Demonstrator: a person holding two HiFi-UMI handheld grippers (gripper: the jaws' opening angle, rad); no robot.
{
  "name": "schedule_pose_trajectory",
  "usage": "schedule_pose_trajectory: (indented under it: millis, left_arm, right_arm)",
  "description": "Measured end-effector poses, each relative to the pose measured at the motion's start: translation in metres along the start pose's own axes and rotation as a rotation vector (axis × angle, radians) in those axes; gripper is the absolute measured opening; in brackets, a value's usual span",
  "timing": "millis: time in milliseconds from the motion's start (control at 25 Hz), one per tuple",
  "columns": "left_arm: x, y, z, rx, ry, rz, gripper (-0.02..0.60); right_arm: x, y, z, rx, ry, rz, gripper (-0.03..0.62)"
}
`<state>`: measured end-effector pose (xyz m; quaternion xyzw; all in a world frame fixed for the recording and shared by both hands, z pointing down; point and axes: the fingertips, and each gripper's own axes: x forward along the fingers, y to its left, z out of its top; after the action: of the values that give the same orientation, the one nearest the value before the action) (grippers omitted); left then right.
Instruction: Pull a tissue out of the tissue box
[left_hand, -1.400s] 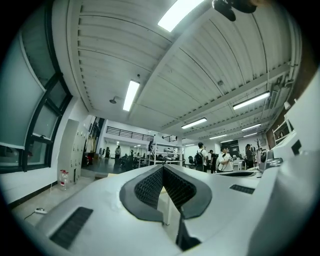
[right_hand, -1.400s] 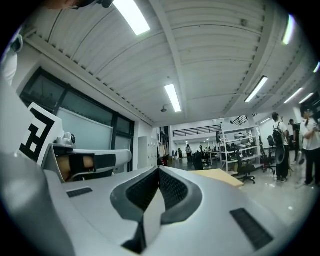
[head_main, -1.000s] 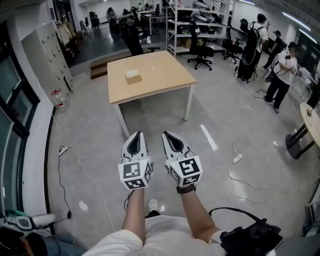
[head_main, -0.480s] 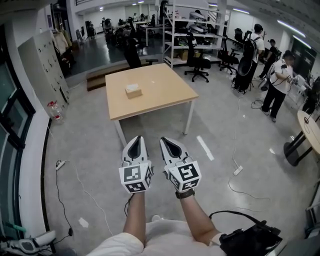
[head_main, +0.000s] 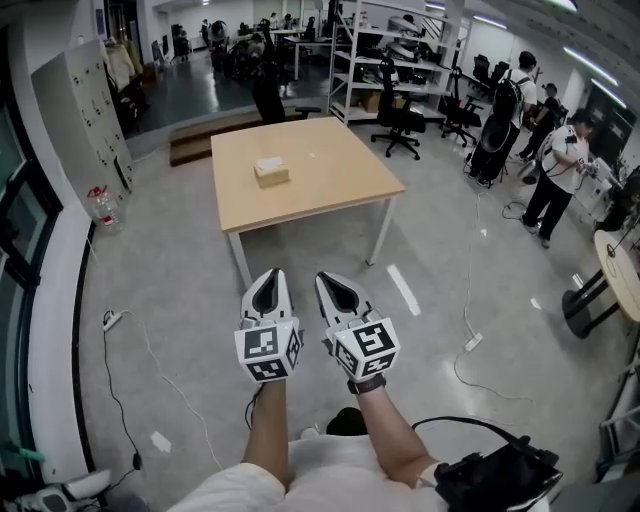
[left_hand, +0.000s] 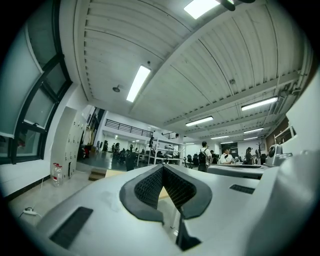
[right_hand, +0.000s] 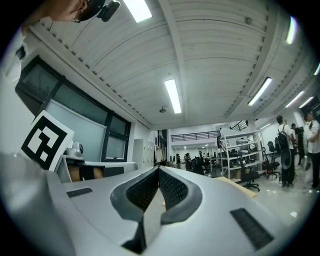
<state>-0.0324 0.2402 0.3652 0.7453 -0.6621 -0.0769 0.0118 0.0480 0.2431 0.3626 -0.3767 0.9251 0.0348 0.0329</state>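
left gripper (head_main: 268, 280) and right gripper (head_main: 333, 283) both clenched, empty, side by side; tissue box (head_main: 271, 172) on table (head_main: 335, 170), well apart.

From your head camera, the tissue box (head_main: 271, 172) on the worktop (head_main: 330, 170) is too small for you to tell whether a tissue stands out of its top. In the left gripper view, your left tool (left_hand: 162, 167) hides nearly all of that worktop. In the right gripper view, your right tool (right_hand: 158, 170) leaves only a tan strip of it showing. The black device (head_main: 495, 478) by your right elbow is cut off at the bottom edge.
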Motion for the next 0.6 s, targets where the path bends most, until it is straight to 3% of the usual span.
schedule_pose_trajectory:
  millis: [320, 600]
  left_arm:
    - [0.055, 0.013, -0.021, 0.003, 0.044, 0.022, 0.002]
    - [0.142, 0.003, -0.022, 0.030, 0.049, 0.049, 0.002]
  right_arm:
    - [0.046, -0.041, -0.019, 0.052, 0.011, 0.038, 0.003]
    - [0.098, -0.125, -0.003, 0.090, -0.040, 0.080, 0.003]
